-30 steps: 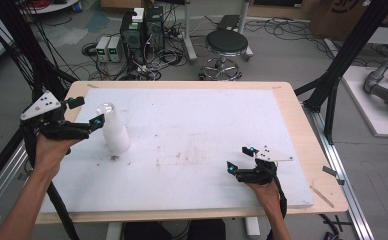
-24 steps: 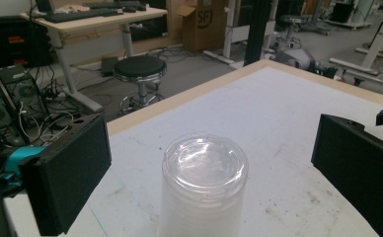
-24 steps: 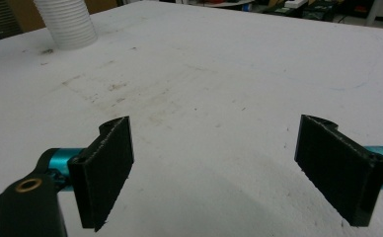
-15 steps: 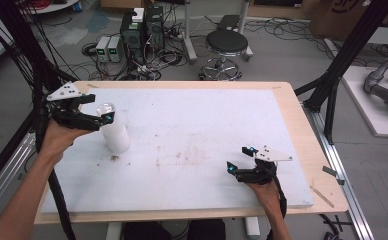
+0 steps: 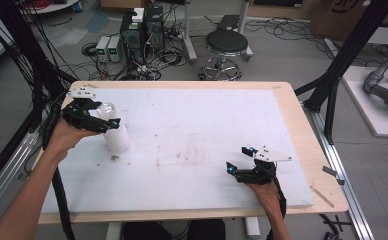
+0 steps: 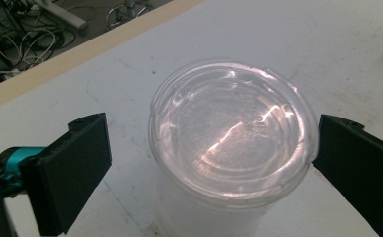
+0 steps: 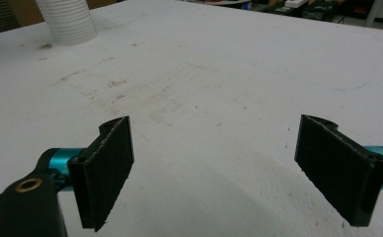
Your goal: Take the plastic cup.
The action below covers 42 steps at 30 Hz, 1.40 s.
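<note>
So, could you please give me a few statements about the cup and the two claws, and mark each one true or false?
1. The left claw is open, with a jaw on either side of the cup's lid. True.
2. The right claw is shut on the cup. False: it is open with nothing between its jaws, far from the cup on the other side of the table.
3. The cup stands upright on the table. True.
4. The cup has no lid. False: a clear lid covers its top.
5. The stool stands on the table. False: it stands on the floor beyond the table.
</note>
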Each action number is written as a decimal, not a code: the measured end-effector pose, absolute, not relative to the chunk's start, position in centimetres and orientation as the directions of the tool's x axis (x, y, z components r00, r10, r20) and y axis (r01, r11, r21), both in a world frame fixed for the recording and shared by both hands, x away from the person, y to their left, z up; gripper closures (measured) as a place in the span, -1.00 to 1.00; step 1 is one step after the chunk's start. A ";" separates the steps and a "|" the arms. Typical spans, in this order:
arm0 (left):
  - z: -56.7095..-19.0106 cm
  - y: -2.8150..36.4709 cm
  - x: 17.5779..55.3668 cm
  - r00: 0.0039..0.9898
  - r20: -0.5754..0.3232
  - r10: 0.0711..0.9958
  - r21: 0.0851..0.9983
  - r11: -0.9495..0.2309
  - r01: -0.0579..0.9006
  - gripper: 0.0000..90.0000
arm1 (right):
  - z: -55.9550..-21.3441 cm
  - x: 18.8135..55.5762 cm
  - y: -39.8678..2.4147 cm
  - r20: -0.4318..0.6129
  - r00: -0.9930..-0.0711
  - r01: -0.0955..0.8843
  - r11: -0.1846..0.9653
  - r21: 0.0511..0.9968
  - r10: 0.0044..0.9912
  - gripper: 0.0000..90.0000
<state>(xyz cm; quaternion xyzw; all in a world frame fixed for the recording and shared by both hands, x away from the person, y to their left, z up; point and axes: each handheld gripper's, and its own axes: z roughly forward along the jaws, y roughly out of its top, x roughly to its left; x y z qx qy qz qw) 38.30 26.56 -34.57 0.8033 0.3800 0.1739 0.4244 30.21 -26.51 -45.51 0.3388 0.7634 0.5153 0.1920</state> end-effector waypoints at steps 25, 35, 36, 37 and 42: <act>-34.8 26.1 38.9 0.660 -0.049 0.750 0.752 -0.408 0.518 -0.37 | -45.5 30.3 -26.4 0.055 -0.693 0.323 0.241 0.915 0.719 -0.67; -34.7 26.1 38.7 0.668 -0.042 0.743 0.752 -0.416 0.510 -0.26 | -45.5 30.3 -26.4 0.050 -0.692 0.321 0.245 0.915 0.721 -0.67; -34.7 26.1 38.7 0.669 -0.041 0.742 0.754 -0.416 0.508 -0.25 | -45.5 30.3 -26.4 0.053 -0.690 0.324 0.243 0.914 0.721 -0.67; -34.7 26.1 38.7 0.669 -0.042 0.742 0.756 -0.414 0.507 -0.25 | -45.5 30.3 -26.4 0.051 -0.690 0.322 0.243 0.915 0.722 -0.67; -34.4 26.2 38.6 0.665 -0.054 0.745 0.770 -0.393 0.503 -0.25 | -45.5 30.3 -26.4 0.049 -0.691 0.321 0.246 0.914 0.722 -0.66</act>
